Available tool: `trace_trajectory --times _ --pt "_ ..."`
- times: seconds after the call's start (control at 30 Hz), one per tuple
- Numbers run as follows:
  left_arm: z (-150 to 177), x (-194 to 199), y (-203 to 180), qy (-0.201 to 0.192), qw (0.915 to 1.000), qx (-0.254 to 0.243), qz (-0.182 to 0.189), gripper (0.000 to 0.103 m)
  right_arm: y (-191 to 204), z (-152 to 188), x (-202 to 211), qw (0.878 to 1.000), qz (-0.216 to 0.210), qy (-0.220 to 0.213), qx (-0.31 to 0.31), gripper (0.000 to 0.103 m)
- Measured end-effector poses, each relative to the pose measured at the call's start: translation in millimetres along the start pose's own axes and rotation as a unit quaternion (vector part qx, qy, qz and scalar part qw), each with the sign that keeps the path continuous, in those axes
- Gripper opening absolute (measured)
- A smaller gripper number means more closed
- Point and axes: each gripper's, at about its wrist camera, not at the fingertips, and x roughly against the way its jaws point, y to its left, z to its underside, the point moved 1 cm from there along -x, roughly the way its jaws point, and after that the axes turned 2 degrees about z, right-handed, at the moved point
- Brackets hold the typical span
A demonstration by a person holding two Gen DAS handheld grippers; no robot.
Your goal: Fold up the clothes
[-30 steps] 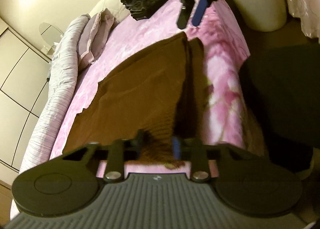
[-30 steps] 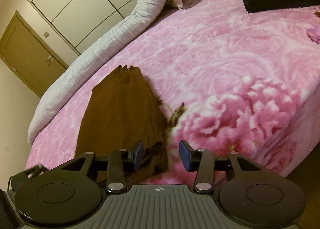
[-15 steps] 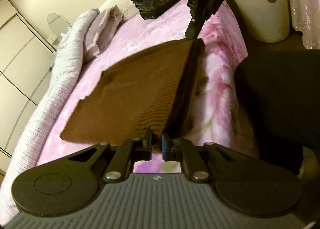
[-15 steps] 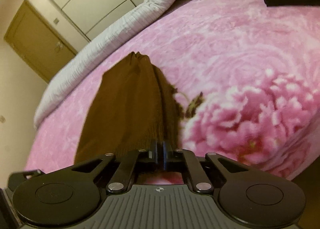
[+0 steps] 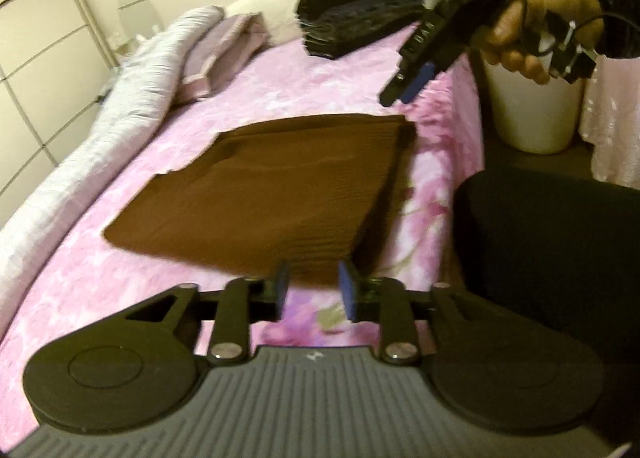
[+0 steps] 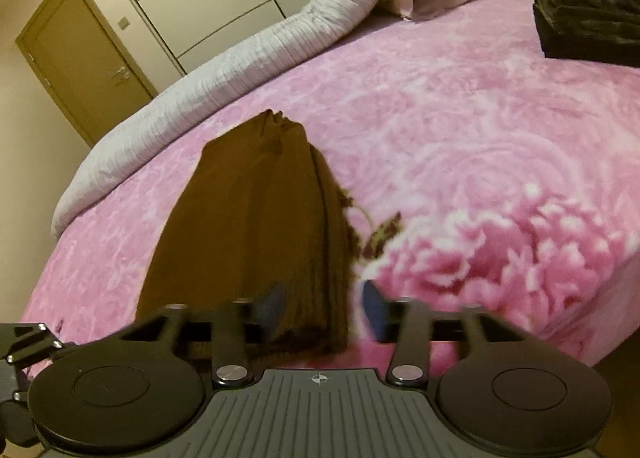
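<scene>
We see brown knit garment [image 5: 280,186] folded flat on bed [image 5: 320,90]; L claw [image 5: 312,290] & R claw [image 6: 320,306] both agape, empty. Next: regrip if another fold reqd.

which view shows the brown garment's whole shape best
The left wrist view: the brown garment lies spread with nearly its full outline visible. The right wrist view sees it end-on, foreshortened, its near edge hidden behind the open right gripper.

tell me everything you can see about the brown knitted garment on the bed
The brown ribbed-knit garment lies folded flat on the pink floral blanket, layers stacked along its near edge, far edge stepped and uneven. The open left gripper sits at one near corner; the open right gripper is at the other. Neither grips it.
</scene>
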Motion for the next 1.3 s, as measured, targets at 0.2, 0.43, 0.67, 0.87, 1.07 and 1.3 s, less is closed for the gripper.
trace_trajectory --times 0.2,0.43,0.67,0.87,1.07,1.3 --pt "7 9 10 -0.009 0.9999 -0.007 -0.002 0.046 -13 -5 -36 0.998 -0.013 0.036 -0.043 0.054" --pt "11 -21 -11 -0.028 0.9848 -0.171 -0.01 0.065 -24 -9 -46 0.997 -0.001 0.052 -0.052 0.021" --pt "15 -51 -31 -0.047 0.9427 -0.33 -0.018 0.065 -4 -7 -20 0.998 -0.006 0.045 0.041 0.041" --pt "-1 -67 -16 -0.035 0.9567 -0.287 0.027 0.018 43 26 3 0.963 0.01 0.017 0.268 0.069" --pt "-27 -63 29 -0.033 0.9867 -0.14 0.076 0.017 91 83 -14 0.844 0.029 -0.016 0.536 0.073" --pt "-38 -57 51 -0.044 0.9904 -0.095 0.09 0.017 111 122 -52 0.735 0.051 -0.067 0.672 0.073"
